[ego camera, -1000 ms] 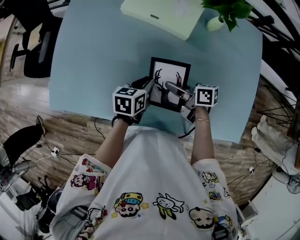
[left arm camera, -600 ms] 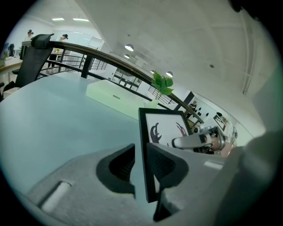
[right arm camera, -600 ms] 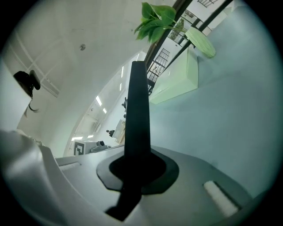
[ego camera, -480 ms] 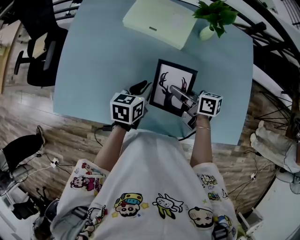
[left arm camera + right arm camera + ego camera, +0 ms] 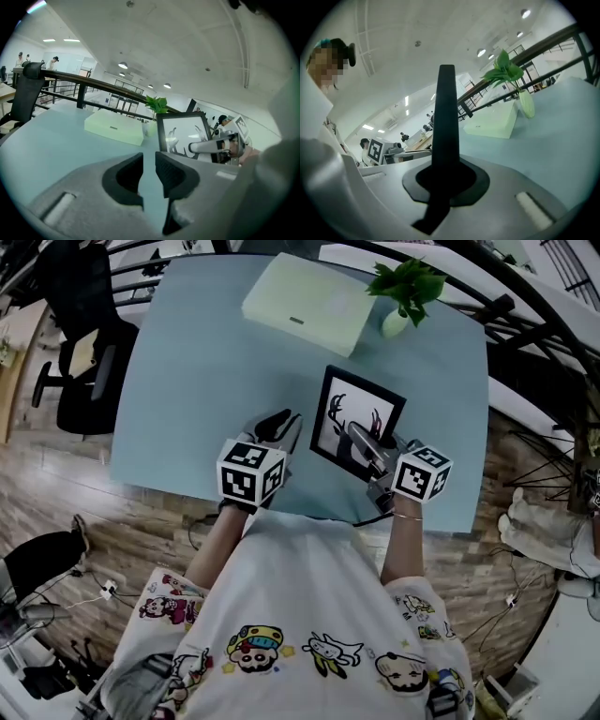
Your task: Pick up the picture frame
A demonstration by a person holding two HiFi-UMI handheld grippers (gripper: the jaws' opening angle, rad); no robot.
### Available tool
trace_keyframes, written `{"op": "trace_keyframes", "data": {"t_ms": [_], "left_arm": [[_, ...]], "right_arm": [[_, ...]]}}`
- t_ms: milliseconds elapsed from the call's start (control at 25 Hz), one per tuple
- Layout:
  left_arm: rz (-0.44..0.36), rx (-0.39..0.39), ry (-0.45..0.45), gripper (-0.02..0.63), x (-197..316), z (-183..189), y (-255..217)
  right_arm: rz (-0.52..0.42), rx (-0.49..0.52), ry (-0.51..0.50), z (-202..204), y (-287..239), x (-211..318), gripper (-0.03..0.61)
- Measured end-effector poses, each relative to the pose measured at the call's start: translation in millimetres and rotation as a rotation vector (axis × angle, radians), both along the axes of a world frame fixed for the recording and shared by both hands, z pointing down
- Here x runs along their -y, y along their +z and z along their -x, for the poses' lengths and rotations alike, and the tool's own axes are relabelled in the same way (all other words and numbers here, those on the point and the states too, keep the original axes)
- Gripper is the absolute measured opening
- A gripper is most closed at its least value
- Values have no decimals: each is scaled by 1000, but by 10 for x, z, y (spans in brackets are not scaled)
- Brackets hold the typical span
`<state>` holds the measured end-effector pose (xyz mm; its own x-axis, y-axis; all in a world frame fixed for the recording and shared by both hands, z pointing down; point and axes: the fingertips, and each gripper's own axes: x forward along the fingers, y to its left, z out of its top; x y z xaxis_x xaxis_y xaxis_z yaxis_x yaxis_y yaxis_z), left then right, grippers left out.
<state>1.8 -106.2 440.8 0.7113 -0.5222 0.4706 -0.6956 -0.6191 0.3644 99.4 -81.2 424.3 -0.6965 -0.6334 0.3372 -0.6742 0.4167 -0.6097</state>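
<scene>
The picture frame point(image 5: 349, 407), black-edged with a deer silhouette on white, hangs tilted above the light blue table point(image 5: 187, 381). My right gripper point(image 5: 364, 444) is shut on its near right part. In the right gripper view the frame's black edge point(image 5: 446, 117) stands upright between the closed jaws of my right gripper point(image 5: 446, 180). Just left of the frame and clear of it, my left gripper point(image 5: 281, 425) is open with nothing between its pads. The left gripper view shows my left gripper point(image 5: 149, 165) facing the frame point(image 5: 180, 133), with the right gripper point(image 5: 211, 146) clamped on it.
A pale green box point(image 5: 305, 304) lies at the table's far side, beside a small plant in a vase point(image 5: 403, 292). A black office chair point(image 5: 80, 362) stands off the left edge. Dark railings point(image 5: 534, 352) run past the right side.
Both grippers have risen. The frame has come up off the table in the right gripper and tilted. The left gripper has drawn away from the frame's left edge.
</scene>
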Motion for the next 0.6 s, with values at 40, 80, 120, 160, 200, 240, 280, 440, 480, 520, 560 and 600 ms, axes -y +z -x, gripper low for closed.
{"op": "trace_keyframes", "data": {"t_ms": [40,80,120,160,200,240,280,440,480,520,560,600], "left_arm": [[-18,1,2,81,10,-9,-56],[-35,2,4,78,14,-15,-111],[-52,4,7,75,13,-18,-164],[-69,7,10,73,8,-15,-214],[-87,11,12,69,2,-9,-261],[-105,15,14,64,-3,-2,-303],[-122,19,15,60,-9,2,-341],[-178,20,10,19,-33,23,-470],[-191,17,6,13,-38,33,-500],[-203,14,3,6,-44,46,-528],[-214,11,-1,0,-50,60,-555],[-224,10,-4,0,-56,74,-579]], "right_arm": [[-24,-24,9,-28,-52,-4,21],[-48,-47,19,-55,-104,-11,21],[-72,-68,32,-79,-156,-21,21],[-96,-87,47,-100,-209,-33,21],[-121,-106,64,-122,-264,-44,21],[-147,-124,83,-147,-318,-52,21],[-171,-142,104,-176,-372,-59,21],[-264,-215,188,-304,-576,-81,21],[-286,-241,206,-332,-618,-89,21],[-307,-269,223,-357,-653,-100,21],[-326,-298,239,-380,-684,-113,21],[-344,-326,254,-402,-711,-127,21]]}}
